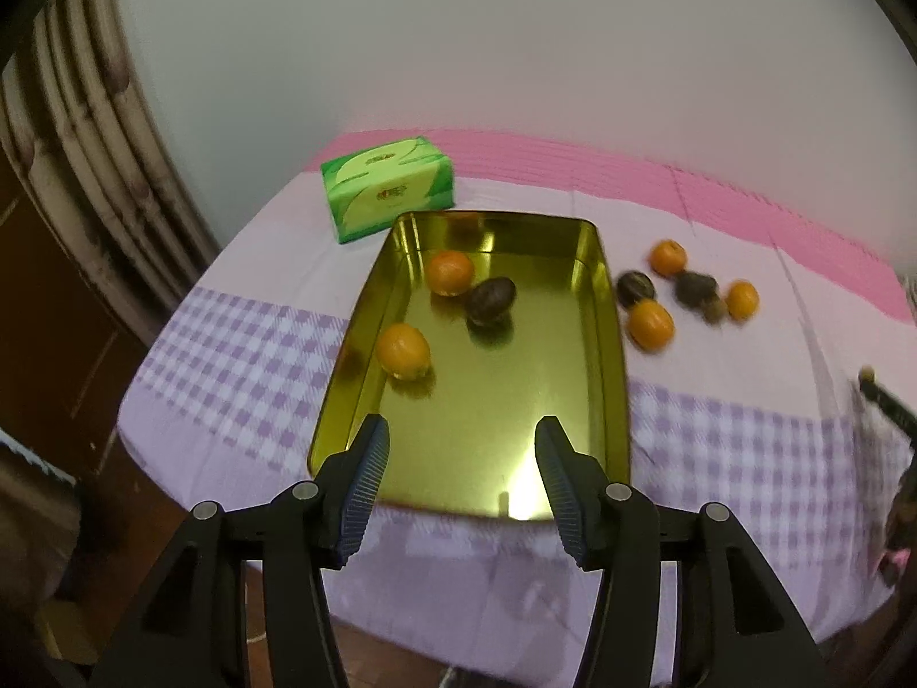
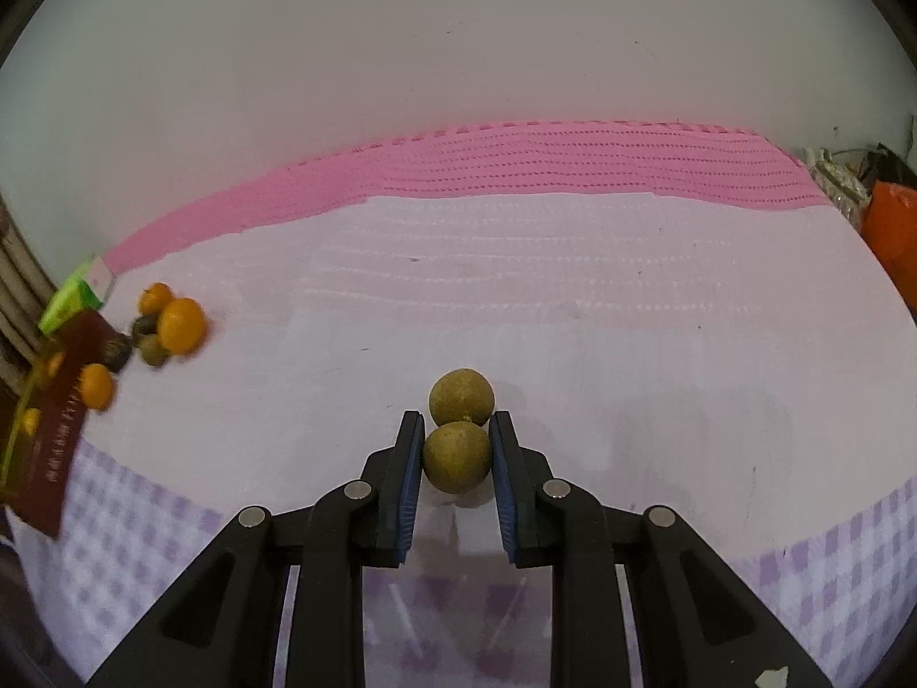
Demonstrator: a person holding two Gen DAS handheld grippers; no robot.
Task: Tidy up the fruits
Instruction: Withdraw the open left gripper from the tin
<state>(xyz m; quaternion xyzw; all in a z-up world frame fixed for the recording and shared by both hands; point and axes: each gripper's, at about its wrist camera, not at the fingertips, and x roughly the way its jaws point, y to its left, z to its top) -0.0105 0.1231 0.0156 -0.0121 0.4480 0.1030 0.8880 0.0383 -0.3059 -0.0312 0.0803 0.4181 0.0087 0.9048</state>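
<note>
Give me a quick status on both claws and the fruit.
Left claw open, empty, over the gold tray. Right claw shut on a brown fruit; a second brown fruit touches it. Nothing in the way.

- The counter (image 1: 745, 458) is draped in a cloth: pale lilac in the middle, purple checks toward the near edge, a pink band along the wall.
- A gold metal tray (image 1: 613, 355) lies on it, with a green tissue box (image 1: 390, 195) just beyond the tray's far left corner.
- Right of the tray, a loose cluster of orange fruits (image 1: 650, 324) and dark brown fruits (image 1: 635, 288) rests on the cloth.
- Two round olive-brown fruits (image 2: 461, 398) sit touching each other, well apart from that cluster.
</note>
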